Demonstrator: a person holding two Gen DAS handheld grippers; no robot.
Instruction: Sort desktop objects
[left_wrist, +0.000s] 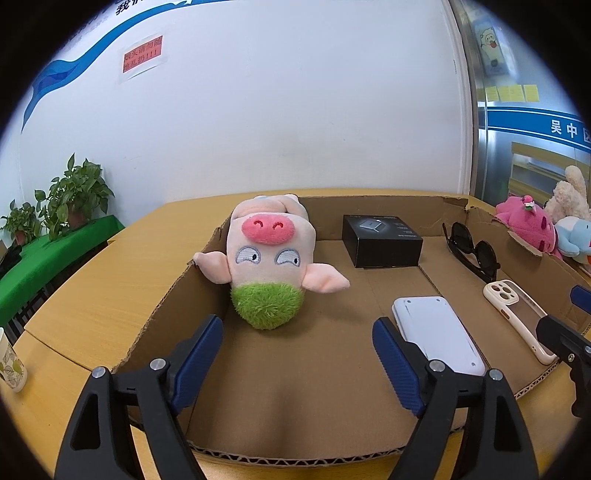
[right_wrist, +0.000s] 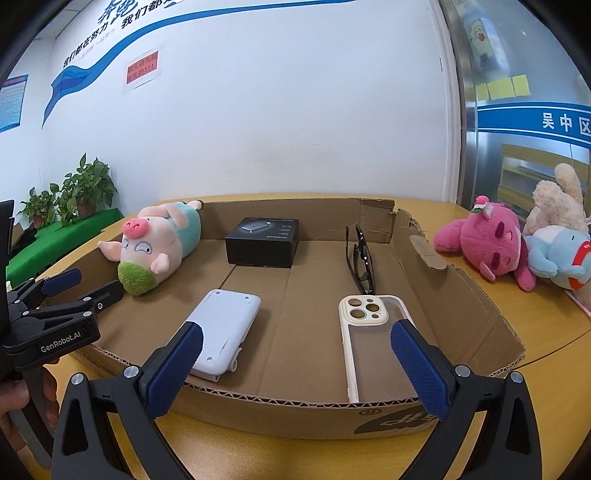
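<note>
Cardboard tray (right_wrist: 461, 295), shallow and open-topped, on a wooden table (right_wrist: 535, 354); contents listed left to right as seen ahead of the two grippers.

Left gripper (left_wrist: 297, 350): jaws spread wide, nothing between them, poised over the tray's near left part. In the right wrist view it appears at the left edge (right_wrist: 85, 284), side-on.

Pig plush (left_wrist: 267, 254): pink, green-tufted head, teal body. Lies directly ahead of the left gripper, head toward it, against the tray's left wall, apart from the blue finger pads (left_wrist: 197, 358).

Black box (left_wrist: 382, 240): closed, flat on the tray floor at the far wall, ahead and right of the left gripper.

White device (right_wrist: 225, 328): rounded slab, face down, screw holes at its corners. Just beyond the right gripper's left finger; in the left wrist view its near end is partly hidden behind the right finger.

Right gripper (right_wrist: 295, 354): jaws wide apart, empty, at the tray's near wall.

Phone case (right_wrist: 373, 339): cream rim, clear back, lying flat ahead, close beside the right finger.

Sunglasses (right_wrist: 360, 258): dark, folded, beyond the phone case toward the far right corner.

Plush toys, outside the tray to the far right: pink (right_wrist: 487, 243), cream (right_wrist: 557, 203), blue (right_wrist: 554, 254), heaped together.

Paper cup (left_wrist: 11, 365): on the table, left of the left gripper.
</note>
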